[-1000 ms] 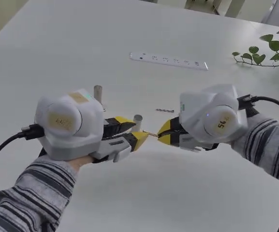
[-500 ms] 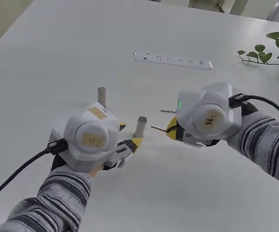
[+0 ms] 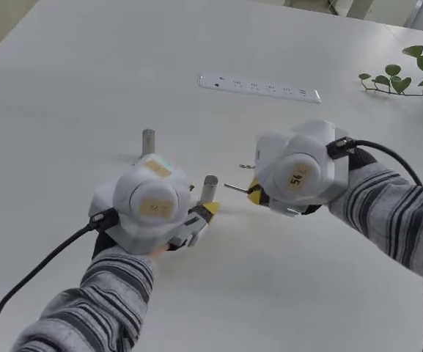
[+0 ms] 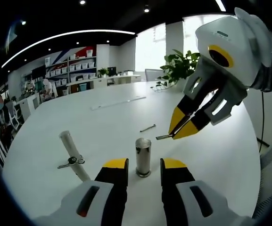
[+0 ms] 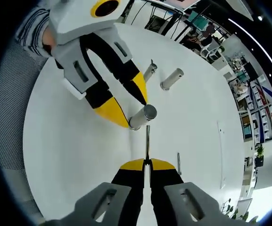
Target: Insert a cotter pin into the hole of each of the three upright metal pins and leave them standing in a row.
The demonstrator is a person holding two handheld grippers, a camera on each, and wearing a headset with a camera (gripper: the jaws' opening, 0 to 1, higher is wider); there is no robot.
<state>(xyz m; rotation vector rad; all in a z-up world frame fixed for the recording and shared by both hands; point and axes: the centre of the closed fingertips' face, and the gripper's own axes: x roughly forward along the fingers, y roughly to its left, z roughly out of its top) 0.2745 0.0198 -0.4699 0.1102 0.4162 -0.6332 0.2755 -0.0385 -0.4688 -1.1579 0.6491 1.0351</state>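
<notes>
In the head view, the left gripper (image 3: 205, 211) sits low on the white table (image 3: 64, 88), its yellow tips at the foot of an upright metal pin (image 3: 210, 188). Just right of that pin, the right gripper (image 3: 254, 193) is clenched on a cotter pin (image 3: 234, 188) aimed at it. A second metal pin (image 3: 148, 141) stands beyond and to the left of it, while a spare cotter pin (image 3: 246, 166) and a power strip (image 3: 259, 86) lie farther back

In the left gripper view the jaws are released, with a gap on each side of the pin, so it stands alone. Left of it is a fitted pin (image 4: 72, 148) that already carries its cotter

In the right gripper view the cotter points at the pin's top, close but apart. A further pin (image 5: 172, 79) stands beyond

The step looks like threading this pin. The next move calls for lining the tip up with the hole, which I cannot make out. The left jaws probably need to close first, or a push may topple the pin, and their tips crowd the approach
</notes>
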